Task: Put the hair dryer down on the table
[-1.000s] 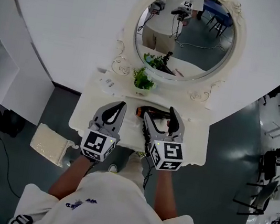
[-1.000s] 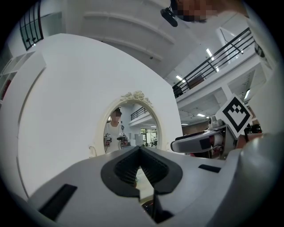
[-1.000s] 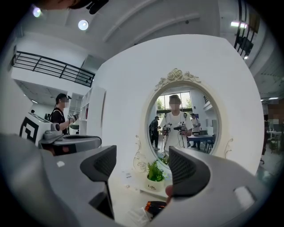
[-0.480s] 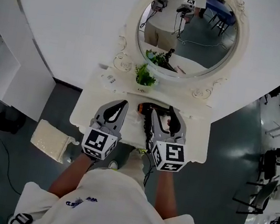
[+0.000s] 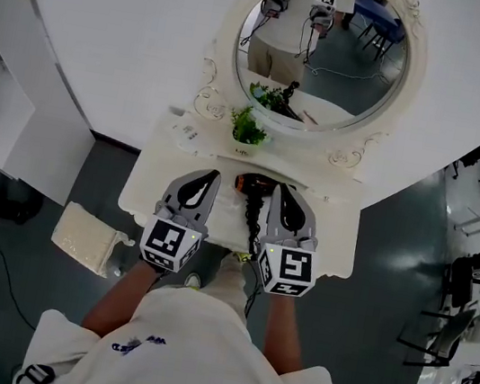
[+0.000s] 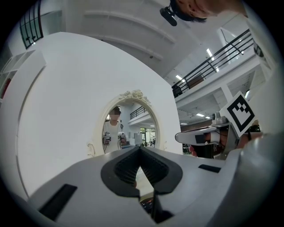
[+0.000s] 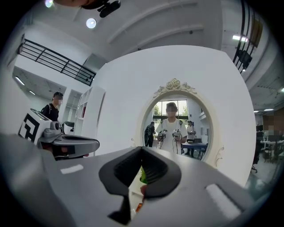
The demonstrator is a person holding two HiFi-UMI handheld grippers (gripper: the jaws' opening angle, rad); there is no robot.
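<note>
Lying beside right fingers, hair dryer

White counter, scalloped rim. A dark hair dryer with an orange end lies on it between the left tongs and the right tongs, closer to the right. Its cord runs back between them towards the near rim. A small potted plant stands beyond the tips of both tongs. Small pale items, too small to identify, lie beyond the left tongs.
</note>
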